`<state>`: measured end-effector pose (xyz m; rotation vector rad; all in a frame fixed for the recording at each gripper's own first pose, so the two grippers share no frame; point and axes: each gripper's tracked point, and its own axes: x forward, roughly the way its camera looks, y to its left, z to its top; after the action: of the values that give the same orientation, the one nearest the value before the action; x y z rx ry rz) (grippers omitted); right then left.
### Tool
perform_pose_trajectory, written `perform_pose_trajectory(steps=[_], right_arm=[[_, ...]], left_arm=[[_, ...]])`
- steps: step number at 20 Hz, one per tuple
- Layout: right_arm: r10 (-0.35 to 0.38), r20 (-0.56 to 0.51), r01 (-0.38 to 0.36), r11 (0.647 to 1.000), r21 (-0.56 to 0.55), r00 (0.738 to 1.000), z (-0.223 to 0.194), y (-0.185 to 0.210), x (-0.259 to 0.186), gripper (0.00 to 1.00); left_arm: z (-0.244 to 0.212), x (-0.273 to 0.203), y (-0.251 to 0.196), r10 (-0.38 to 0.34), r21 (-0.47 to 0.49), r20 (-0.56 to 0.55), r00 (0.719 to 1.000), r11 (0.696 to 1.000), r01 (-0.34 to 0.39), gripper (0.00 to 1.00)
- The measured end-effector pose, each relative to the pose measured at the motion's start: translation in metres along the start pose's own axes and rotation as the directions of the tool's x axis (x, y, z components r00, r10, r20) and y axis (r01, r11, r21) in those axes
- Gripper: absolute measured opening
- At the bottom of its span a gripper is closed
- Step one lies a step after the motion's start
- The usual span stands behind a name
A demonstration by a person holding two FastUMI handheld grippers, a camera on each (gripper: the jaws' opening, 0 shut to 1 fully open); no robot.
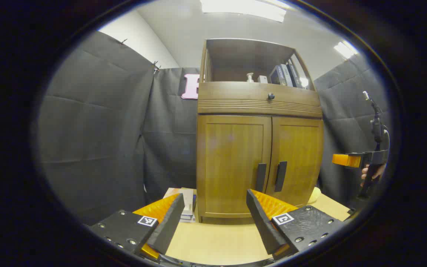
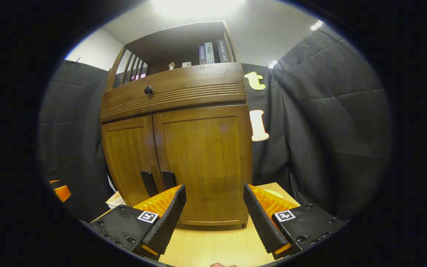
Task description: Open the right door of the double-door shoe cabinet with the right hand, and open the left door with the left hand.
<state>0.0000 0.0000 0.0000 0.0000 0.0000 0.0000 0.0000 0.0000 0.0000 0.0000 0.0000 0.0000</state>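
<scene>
Left gripper view: shoe cabinet (image 1: 260, 148) upright on table (image 1: 213, 241), 2 doors closed, handles (image 1: 271, 177) vertical at centre seam. Left gripper (image 1: 213, 218) released, short of cabinet. Right gripper (image 2: 213, 215) released, facing right door (image 2: 204, 163).

The books (image 1: 188, 207) lie partly hidden behind the cabinet (image 1: 258, 148), and the shelf ornament (image 1: 250, 77) is too small to identify.

One shoe cabinet (image 1: 258, 148) stands mid-frame in the left gripper view, with two doors, left door (image 1: 232, 163) and right door (image 1: 297, 159), two dark handles (image 1: 261, 177), one drawer knob (image 1: 271, 96), about three books (image 1: 284, 75) upper right on the shelf, and two grippers: left gripper (image 1: 213, 218), right gripper (image 2: 213, 213)
</scene>
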Motion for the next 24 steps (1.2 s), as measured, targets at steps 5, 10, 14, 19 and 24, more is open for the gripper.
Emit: perform_pose_trajectory(steps=[5,10,14,19,24], right_arm=[[0.012,-0.009,-0.012,1.000,-0.003,1.000,-0.003,0.006,-0.006,0.98],[0.029,-0.021,-0.029,1.000,-0.002,0.999,-0.003,0.016,-0.003,0.98],[0.043,-0.036,-0.044,0.999,-0.013,0.998,-0.006,0.025,0.001,0.98],[0.075,-0.030,-0.075,0.997,-0.012,0.997,0.004,0.042,0.019,0.98],[0.119,-0.024,-0.119,0.993,-0.002,0.993,0.013,0.066,0.049,0.98]], left_arm=[[-0.007,-0.007,0.011,0.020,-0.032,-0.019,1.000,0.999,-0.020,0.99],[-0.008,-0.011,0.027,0.055,-0.079,-0.023,0.998,0.995,-0.057,0.99],[-0.013,-0.016,0.031,0.072,-0.102,-0.037,0.997,0.992,-0.076,0.99],[-0.017,-0.020,0.035,0.108,-0.105,-0.056,0.993,0.988,-0.114,0.99],[-0.017,-0.028,0.050,0.171,-0.094,-0.069,0.983,0.980,-0.177,0.99]])
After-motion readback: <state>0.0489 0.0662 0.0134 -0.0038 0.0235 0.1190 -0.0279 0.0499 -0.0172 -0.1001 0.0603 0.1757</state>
